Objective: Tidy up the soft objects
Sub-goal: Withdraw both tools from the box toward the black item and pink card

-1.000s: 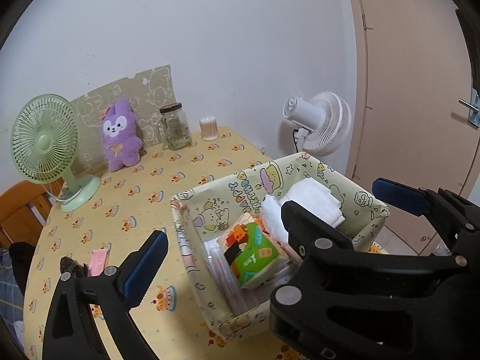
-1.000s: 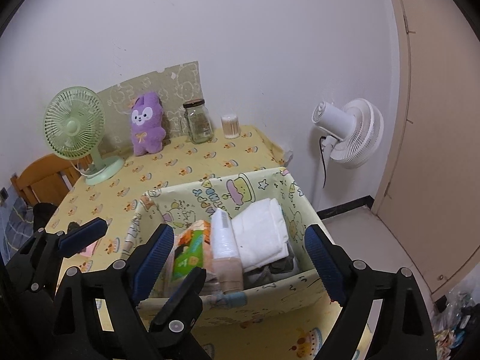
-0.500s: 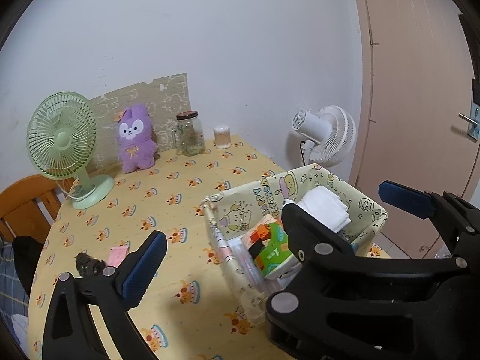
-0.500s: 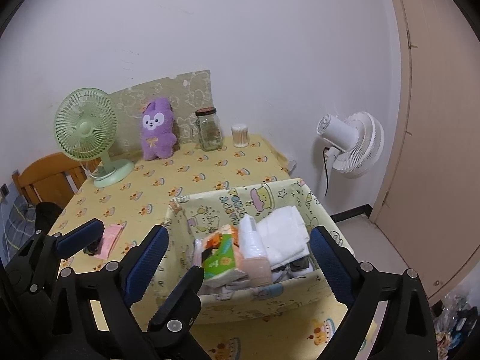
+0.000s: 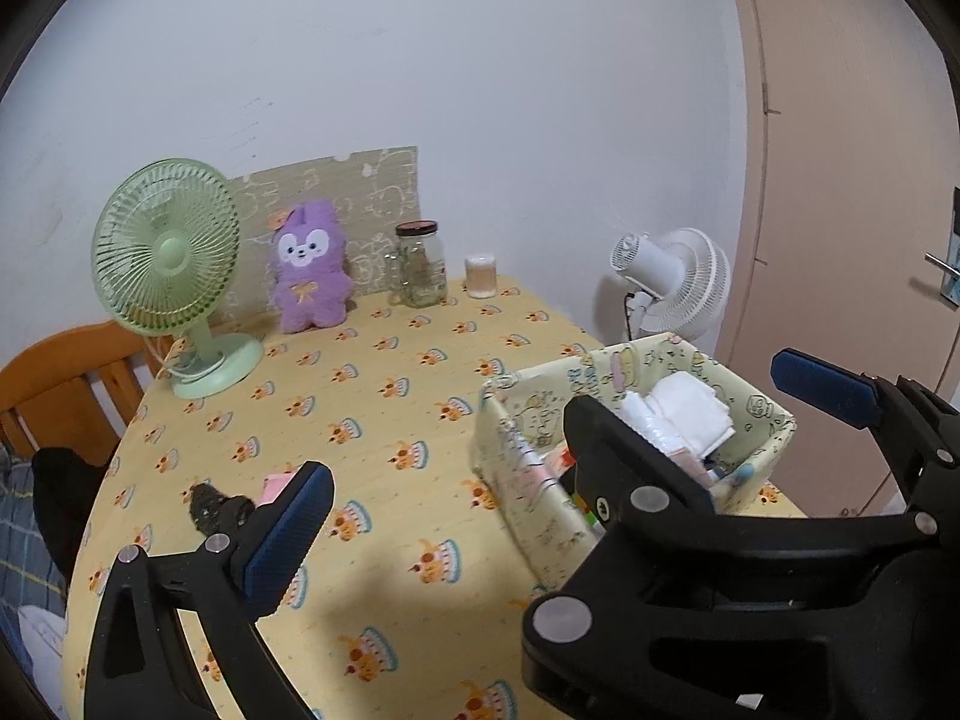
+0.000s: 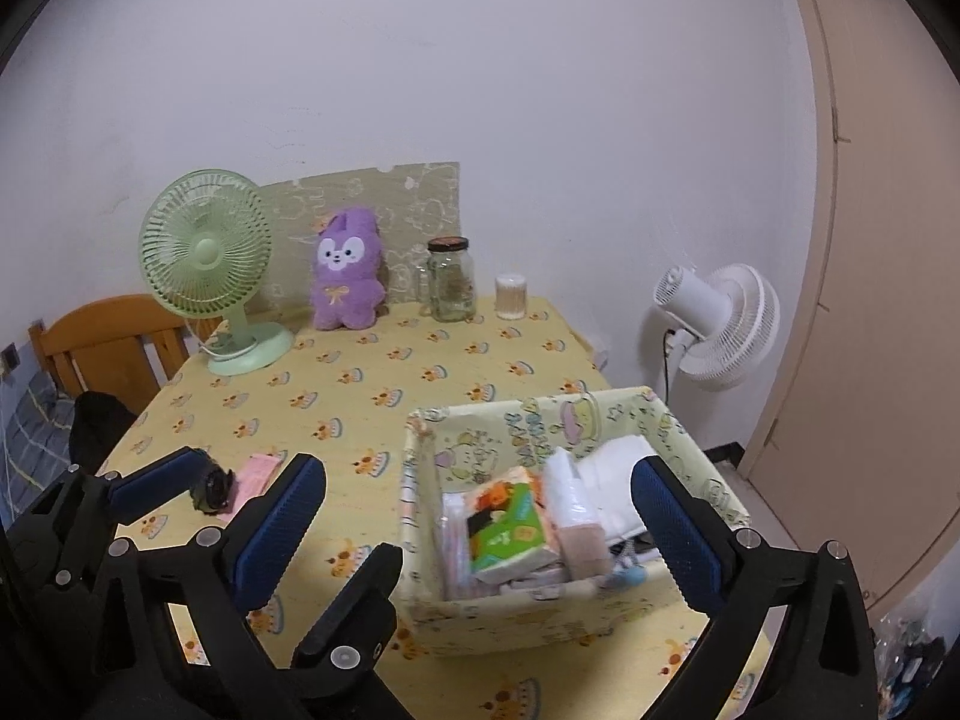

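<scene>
A cartoon-print fabric basket (image 6: 540,618) (image 5: 540,516) stands at the table's near right. It holds a green-and-orange tissue pack (image 6: 510,528), white folded cloth (image 6: 618,468) and other packs. A purple plush (image 6: 348,276) (image 5: 309,276) sits upright at the back wall. A pink flat item (image 6: 255,474) and a small black item (image 6: 210,486) lie on the left of the table. My right gripper (image 6: 480,531) hovers short of the basket, its jaws opening, pressing on nothing. My left gripper (image 5: 555,462) is open and empty beside it, their fingers overlapping in both views.
On the yellow tablecloth (image 5: 372,396) a green desk fan (image 6: 204,252) stands back left, with a glass jar (image 6: 451,285) and a swab pot (image 6: 511,297) at the back. A white fan (image 6: 720,324) and a door (image 5: 852,180) are right, a wooden chair (image 6: 102,336) left.
Both grippers have drawn back from the basket and risen slightly, so it looks smaller and farther. The right gripper's jaws have widened a little. Nothing on the table has moved.
</scene>
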The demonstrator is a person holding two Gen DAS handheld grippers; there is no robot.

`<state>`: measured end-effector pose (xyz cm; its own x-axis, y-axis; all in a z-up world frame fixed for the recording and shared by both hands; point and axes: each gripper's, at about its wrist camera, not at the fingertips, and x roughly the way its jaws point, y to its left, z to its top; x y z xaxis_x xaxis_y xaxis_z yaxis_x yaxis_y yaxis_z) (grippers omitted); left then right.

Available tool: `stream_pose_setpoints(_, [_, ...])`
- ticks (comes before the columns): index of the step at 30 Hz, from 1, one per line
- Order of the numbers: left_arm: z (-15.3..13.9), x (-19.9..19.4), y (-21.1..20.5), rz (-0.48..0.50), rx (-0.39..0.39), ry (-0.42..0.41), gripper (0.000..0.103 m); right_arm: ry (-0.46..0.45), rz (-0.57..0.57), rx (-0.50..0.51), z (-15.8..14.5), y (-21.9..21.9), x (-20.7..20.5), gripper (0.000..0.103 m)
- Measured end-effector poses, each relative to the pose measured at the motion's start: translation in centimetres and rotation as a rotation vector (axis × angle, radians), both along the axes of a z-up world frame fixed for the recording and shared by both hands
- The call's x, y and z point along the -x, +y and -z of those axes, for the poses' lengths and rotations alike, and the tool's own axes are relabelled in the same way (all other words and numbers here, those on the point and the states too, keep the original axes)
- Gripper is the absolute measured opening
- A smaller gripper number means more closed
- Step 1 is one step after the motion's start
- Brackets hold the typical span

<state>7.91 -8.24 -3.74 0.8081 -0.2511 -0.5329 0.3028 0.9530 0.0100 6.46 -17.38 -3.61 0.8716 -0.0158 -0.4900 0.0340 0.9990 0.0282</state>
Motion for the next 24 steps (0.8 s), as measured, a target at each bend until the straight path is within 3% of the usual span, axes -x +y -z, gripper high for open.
stream_pose_setpoints(17, [-0.9, 1.5, 4.7, -0.113, -0.003, -0.063, 0.103, -0.032, -0.123, -0.065, -0.6, 4.4, 0.2, 0.103])
stream_pose_setpoints(24, [-0.5, 1.2, 6.7, -0.151, 0.015, -0.042, 0.100, -0.014, -0.175, -0.066, -0.3, 6.6, -0.5, 0.103])
